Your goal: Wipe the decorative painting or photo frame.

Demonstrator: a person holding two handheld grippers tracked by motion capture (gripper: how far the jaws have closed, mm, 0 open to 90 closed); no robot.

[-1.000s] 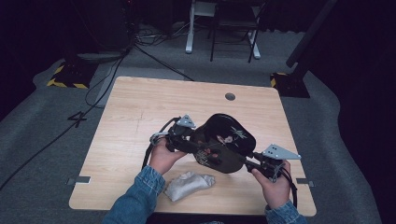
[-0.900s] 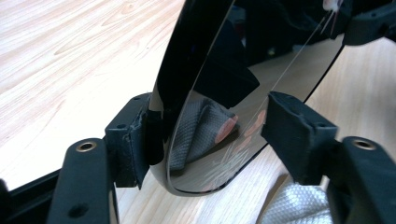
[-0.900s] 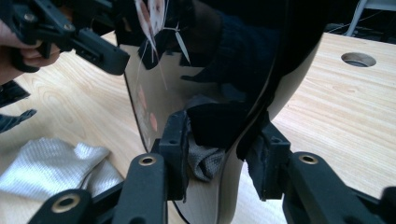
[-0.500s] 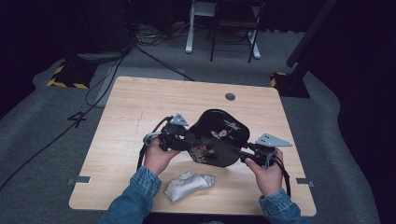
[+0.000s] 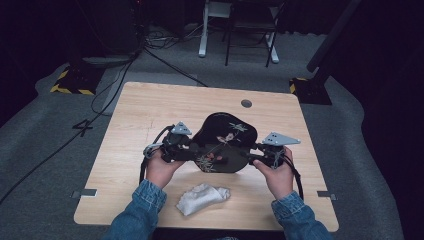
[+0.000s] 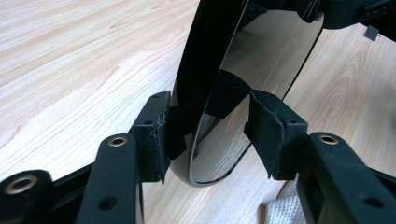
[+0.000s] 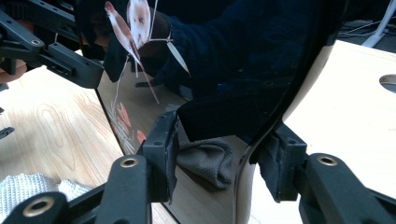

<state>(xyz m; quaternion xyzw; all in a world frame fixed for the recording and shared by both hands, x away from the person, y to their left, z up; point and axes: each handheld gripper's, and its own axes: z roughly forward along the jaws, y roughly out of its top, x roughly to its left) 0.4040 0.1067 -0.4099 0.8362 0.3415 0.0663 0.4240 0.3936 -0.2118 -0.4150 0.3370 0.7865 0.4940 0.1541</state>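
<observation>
High view: a glossy black tray point(image 5: 222, 142) with a painted flower design is held tilted above the wooden table point(image 5: 150, 112), between the left gripper point(image 5: 187, 152) and the right gripper point(image 5: 255, 159). Each gripper's jaws are clamped on a tray edge. A white cloth point(image 5: 202, 197) is seen lying near the table's front edge.

A light wooden rectangular table point(image 5: 150, 107) with a round grey cable hole point(image 5: 246, 103) near its far edge is seen at the centre of the frame. It is surrounded by grey carpeted floor point(image 5: 45, 165). Black cables point(image 5: 107, 90) are trailed across the carpet at the upper left, beside a yellow-and-black striped base point(image 5: 70, 82). A white metal stand point(image 5: 206, 35) and dark chair legs point(image 5: 250, 45) are seen at the top, where the room is left in darkness.
</observation>
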